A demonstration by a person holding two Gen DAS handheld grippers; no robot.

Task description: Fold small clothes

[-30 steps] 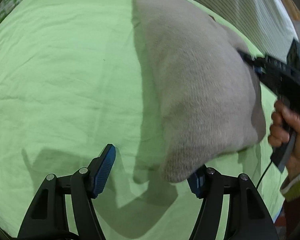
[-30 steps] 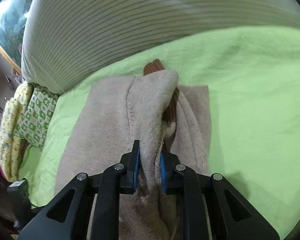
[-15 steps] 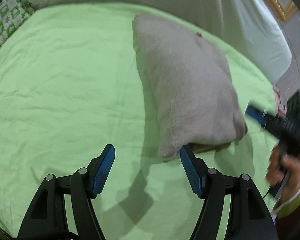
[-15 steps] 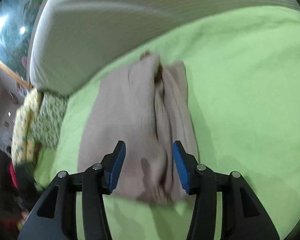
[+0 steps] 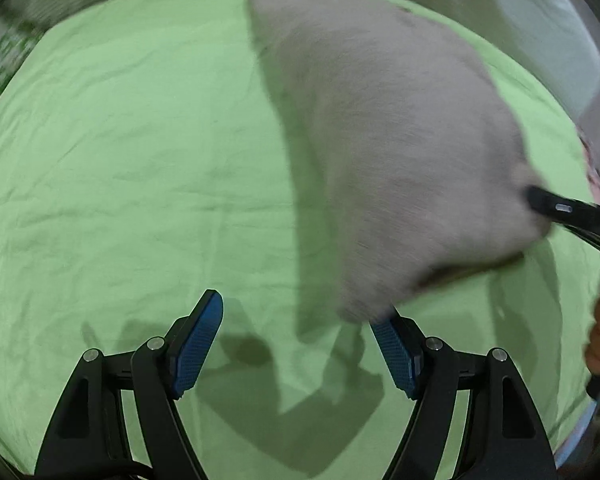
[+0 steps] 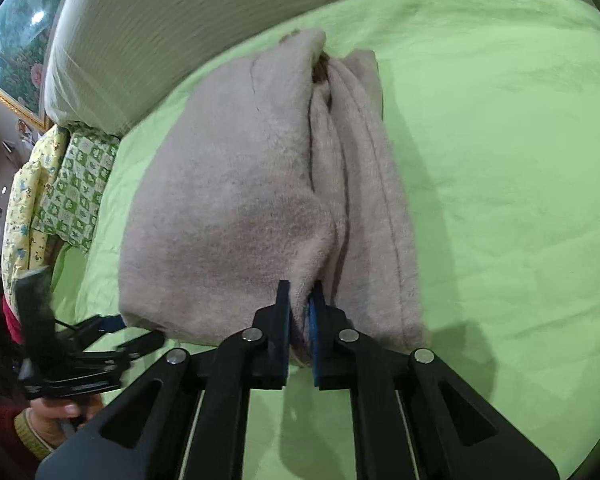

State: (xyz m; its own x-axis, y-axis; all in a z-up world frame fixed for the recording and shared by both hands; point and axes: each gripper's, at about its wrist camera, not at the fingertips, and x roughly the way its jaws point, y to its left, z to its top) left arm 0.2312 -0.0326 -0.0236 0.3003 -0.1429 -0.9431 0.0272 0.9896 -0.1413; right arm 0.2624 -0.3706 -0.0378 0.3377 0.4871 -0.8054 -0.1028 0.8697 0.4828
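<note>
A beige fleece garment point(image 6: 240, 184) lies folded on the green bed sheet point(image 6: 500, 160); a bit of brown lining shows at its far end. My right gripper point(image 6: 299, 306) is shut on the garment's near edge and lifts it. In the left wrist view the garment point(image 5: 400, 140) hangs raised above the sheet point(image 5: 120, 160), with the right gripper point(image 5: 572, 216) pinching its right corner. My left gripper point(image 5: 300, 336) is open and empty, its right pad just under the garment's lower corner. It also shows in the right wrist view point(image 6: 100, 340).
A white striped pillow point(image 6: 200, 28) lies along the far edge of the bed. A yellow and green patterned quilt point(image 6: 60, 184) is bunched at the left. A framed painting point(image 6: 16, 40) hangs behind.
My right gripper, open half a second ago, has shut on the garment's edge again and lifted it. The left gripper stayed open and came closer to the garment's lower corner.
</note>
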